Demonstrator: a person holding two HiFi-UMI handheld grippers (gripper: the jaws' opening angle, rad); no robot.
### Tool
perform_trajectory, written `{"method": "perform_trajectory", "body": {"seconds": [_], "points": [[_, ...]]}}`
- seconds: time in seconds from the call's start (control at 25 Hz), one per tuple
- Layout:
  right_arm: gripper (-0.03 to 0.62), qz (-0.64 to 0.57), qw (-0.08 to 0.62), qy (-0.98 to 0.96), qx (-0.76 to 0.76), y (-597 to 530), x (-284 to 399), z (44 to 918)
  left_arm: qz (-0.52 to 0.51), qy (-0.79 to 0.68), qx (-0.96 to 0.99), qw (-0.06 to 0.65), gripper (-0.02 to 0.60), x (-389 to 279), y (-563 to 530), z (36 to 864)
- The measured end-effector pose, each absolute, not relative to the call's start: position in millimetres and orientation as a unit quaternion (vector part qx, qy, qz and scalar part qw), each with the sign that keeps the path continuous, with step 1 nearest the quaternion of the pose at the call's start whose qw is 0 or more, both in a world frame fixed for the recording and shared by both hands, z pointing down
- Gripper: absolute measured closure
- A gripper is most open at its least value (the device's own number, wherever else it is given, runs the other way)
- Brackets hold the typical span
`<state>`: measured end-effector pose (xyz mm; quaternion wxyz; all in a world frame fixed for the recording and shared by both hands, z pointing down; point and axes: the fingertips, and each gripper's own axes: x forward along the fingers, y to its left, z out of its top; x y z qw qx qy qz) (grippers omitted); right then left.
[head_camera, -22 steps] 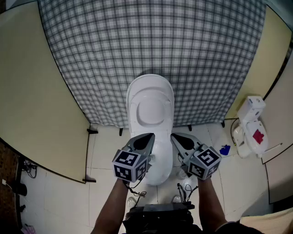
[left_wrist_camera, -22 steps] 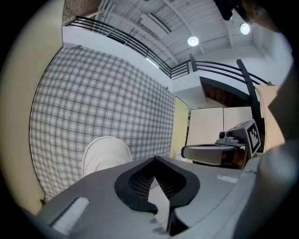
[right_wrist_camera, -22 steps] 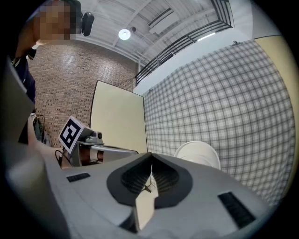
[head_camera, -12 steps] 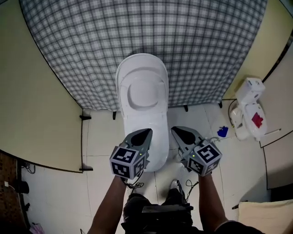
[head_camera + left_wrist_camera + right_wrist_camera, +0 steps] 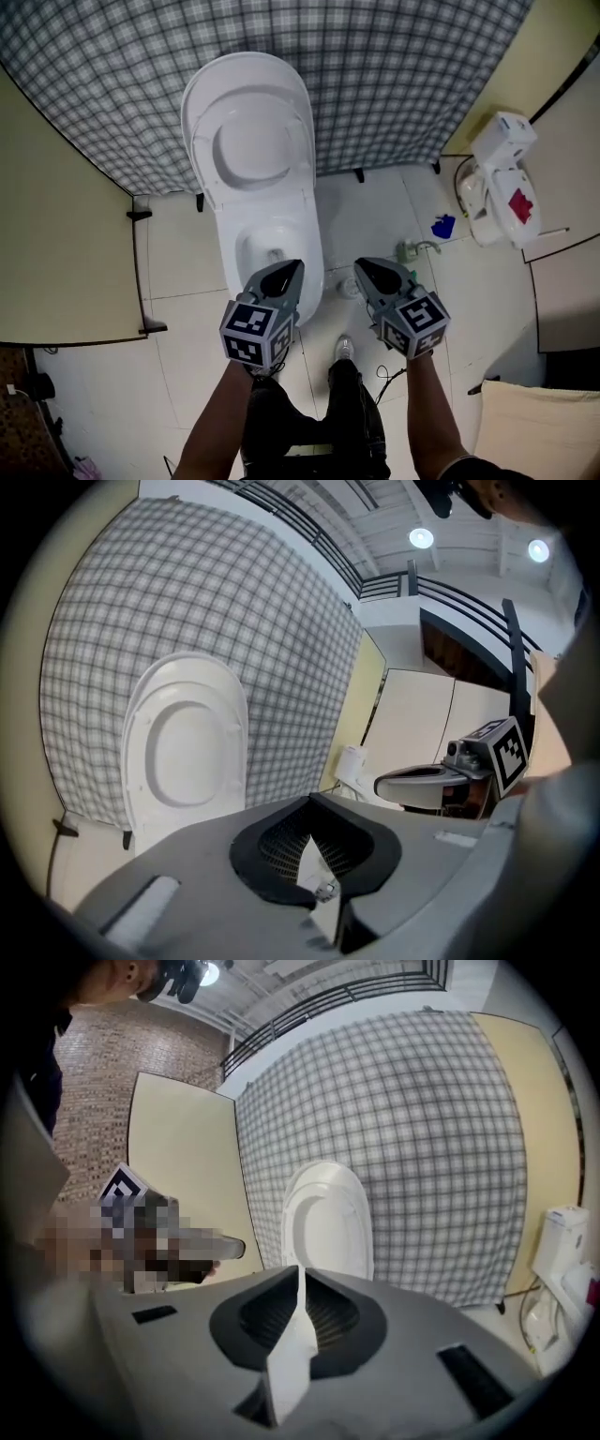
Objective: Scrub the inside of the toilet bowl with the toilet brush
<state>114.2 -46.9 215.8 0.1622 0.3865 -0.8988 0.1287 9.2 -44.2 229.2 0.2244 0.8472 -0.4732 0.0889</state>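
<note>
The toilet [image 5: 258, 202] is looked at from high above and steeply downward in the head view, which is taken from in front of its bowl, so that the whole toilet is covered. The left gripper view is taken low, close before the toilet's front, and is faced toward the raised lid [image 5: 185, 752]. The right gripper view is taken low, just right of the toilet's front, and is turned the same way. The lid and the checked curtain [image 5: 412, 1129] behind the toilet are shared by all 3 views.

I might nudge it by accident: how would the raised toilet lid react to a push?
The toilet lid looks like rigid moulded plastic, so probably stiff. Raised before the checked curtain, it would likely swing down, not slide.
</note>
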Motion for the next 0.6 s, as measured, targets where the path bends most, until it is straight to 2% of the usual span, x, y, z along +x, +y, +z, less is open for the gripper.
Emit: {"method": "perform_trajectory", "body": {"seconds": [0.6], "points": [[0.556, 0.196, 0.302, -0.827, 0.432, -47, 216, 450, 0.144, -0.432, 0.836, 0.308, 0.574, 82, -40, 427]]}}
